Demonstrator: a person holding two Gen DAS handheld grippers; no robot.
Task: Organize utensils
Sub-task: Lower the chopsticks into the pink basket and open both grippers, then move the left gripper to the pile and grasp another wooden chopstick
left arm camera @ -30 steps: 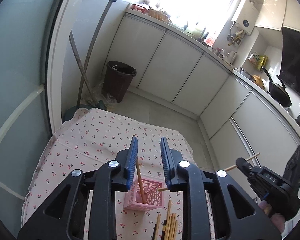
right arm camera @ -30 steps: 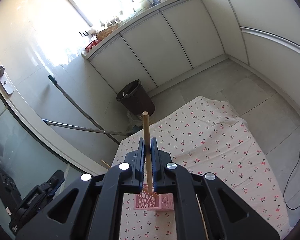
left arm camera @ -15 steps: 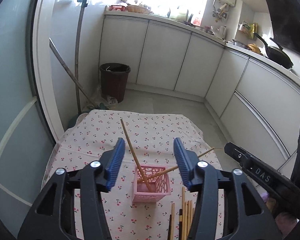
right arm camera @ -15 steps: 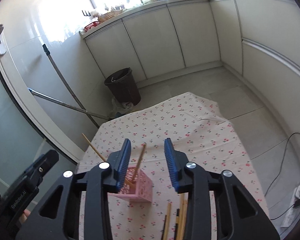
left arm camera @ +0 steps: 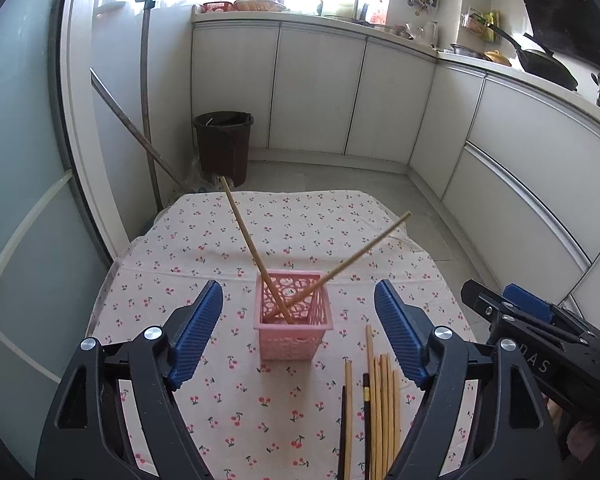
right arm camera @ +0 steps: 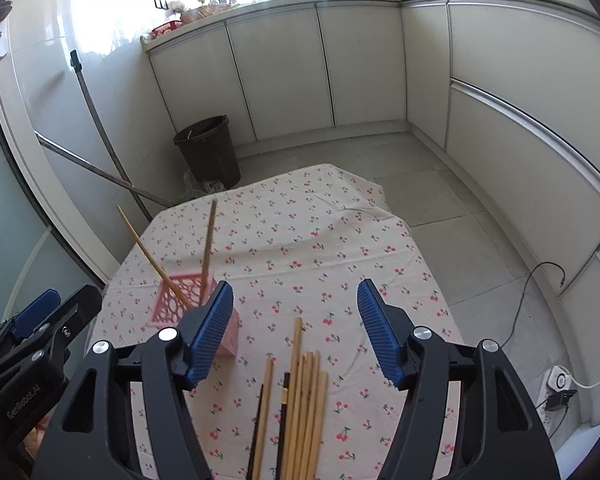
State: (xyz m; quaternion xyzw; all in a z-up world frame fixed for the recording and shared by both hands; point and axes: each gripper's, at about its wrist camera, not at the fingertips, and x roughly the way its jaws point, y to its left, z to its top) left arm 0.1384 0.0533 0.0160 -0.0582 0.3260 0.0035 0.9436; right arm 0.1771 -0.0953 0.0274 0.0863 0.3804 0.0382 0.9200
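Left wrist: both hand-held grippers (left arm camera: 298,330) (right arm camera: 296,330) opening, empty, nothing touched.

"DAS" on right gripper (left arm camera: 512,312) body; "GenRobot_AI" on left gripper (right arm camera: 56,316) body.

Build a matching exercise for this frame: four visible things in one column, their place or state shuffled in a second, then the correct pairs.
Things:
1. pink basket
2. two chopsticks
3. loose chopsticks
4. left tool

Place or state:
A. lying flat on the cloth, nearer the camera than the basket
B. leaning out of the basket
C. jaws opening, nothing gripped
D. standing upright on the cherry-print tablecloth

Pairs: 1-D, 2-B, 3-A, 4-C
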